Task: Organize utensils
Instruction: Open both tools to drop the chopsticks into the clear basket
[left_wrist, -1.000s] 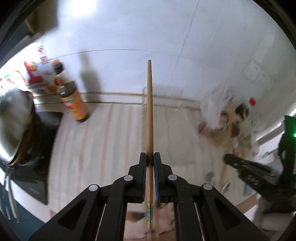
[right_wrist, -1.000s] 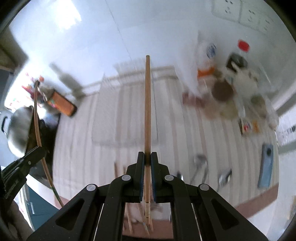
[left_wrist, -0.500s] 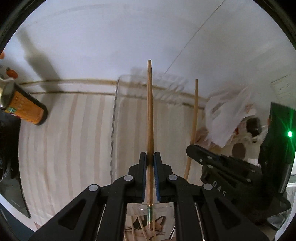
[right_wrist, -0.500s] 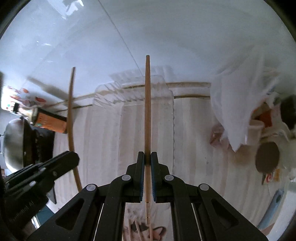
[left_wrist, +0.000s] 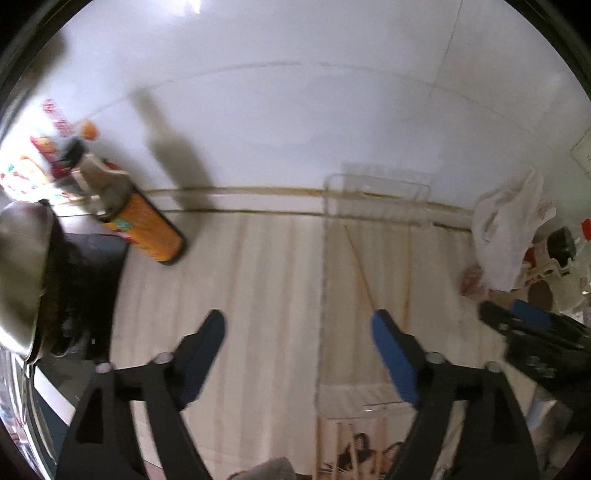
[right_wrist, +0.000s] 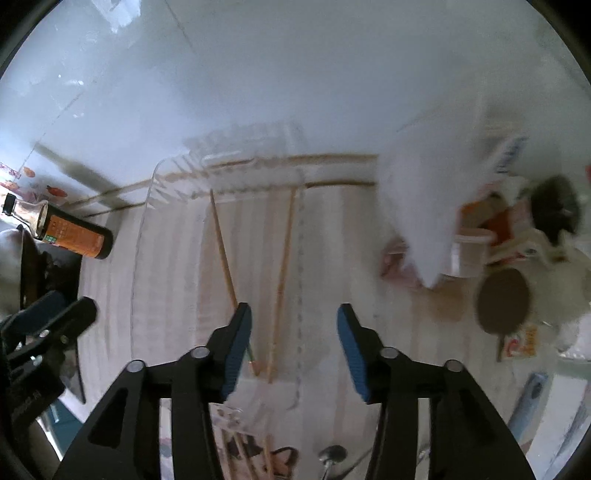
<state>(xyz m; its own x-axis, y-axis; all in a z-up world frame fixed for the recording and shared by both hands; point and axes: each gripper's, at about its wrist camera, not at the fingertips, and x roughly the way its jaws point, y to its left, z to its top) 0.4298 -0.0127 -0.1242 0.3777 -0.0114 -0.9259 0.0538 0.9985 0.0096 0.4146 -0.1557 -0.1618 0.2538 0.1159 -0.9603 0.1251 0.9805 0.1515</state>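
A: What is shown at the left gripper (left_wrist: 297, 326) and the right gripper (right_wrist: 294, 317)?

B: Both sets of jaws have just been opening and are seen spread apart, with nothing pressed between the blue pads. Each gripper is pointed steeply down over the clear tray (right_wrist: 147, 206), which is set against the back edge of the counter (right_wrist: 177, 295).

A: Where are the task's things located?

B: Two chopsticks are seen lying loose inside the tray in the right wrist view: the left chopstick (right_wrist: 222, 254) and the right chopstick (right_wrist: 283, 273), running lengthwise, apart at the far ends and converging toward the near end. Neither is touched by a pad. In the left wrist view only one thin stick can be made out through the blur. More sticks and a spoon (right_wrist: 330, 453) are glimpsed at the near edge of the counter, presumably not yet sorted.

A: How are such pieces judged to handle?

B: They are judged light, stiff and smooth, hence liable to roll or pivot if pinched off-centre. A hold near the middle or the thicker end, across the narrow width, is judged most secure. The tray walls appear thin and may be shifted if knocked.

A: What lies farther out?

B: An orange-labelled bottle (left_wrist: 147, 236) is seen toward the left of the counter, and a white plastic bag (right_wrist: 424, 206) with clutter toward the right.
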